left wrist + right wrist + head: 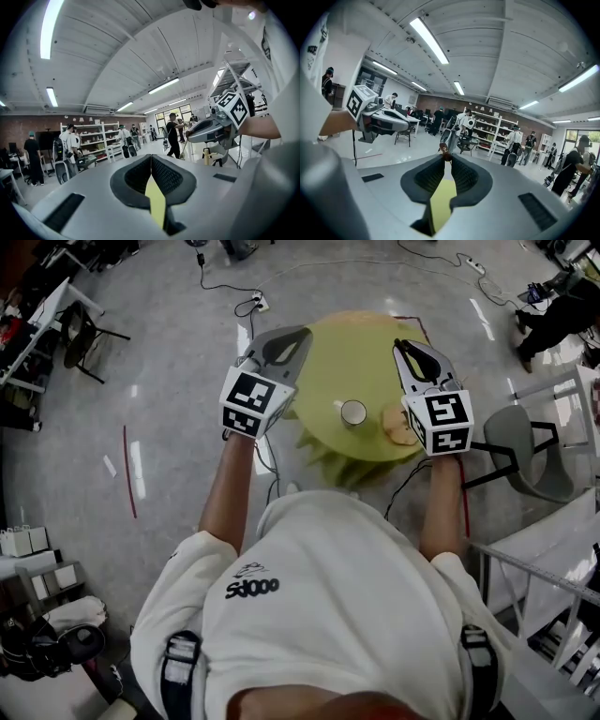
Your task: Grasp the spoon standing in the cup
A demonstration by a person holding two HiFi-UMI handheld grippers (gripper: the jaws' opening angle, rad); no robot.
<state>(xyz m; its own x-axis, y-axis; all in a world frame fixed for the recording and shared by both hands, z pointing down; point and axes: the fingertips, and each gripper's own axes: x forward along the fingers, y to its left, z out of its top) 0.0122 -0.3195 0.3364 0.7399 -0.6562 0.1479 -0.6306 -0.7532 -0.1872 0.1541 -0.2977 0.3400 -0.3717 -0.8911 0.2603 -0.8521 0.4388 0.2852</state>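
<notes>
Head view, from above: the person held both grippers over a round yellow-green table (347, 352), one at each side of its top. The left gripper (302, 336) hung over the table's left edge and the right gripper (400, 343) over its right part, well apart from each other. A white cup (353, 412) stood on the table between the two, nearer the person than either pair of jaw tips. A flat tan disc (396, 423) lay just right of the cup, partly covered by the right gripper's marker cube. The spoon was too small to make out in the cup from this height. A grey chair (525, 451) stood on the floor to the table's right.

Left gripper view: the jaws were closed pad against pad, with nothing between them.

Right gripper view: the jaws stood a narrow slit apart and converged on a small brown piece (446, 155) pinched at their very tips (too small to say whether it belonged to the spoon). White shelving (487, 126) and several people stood far behind.
</notes>
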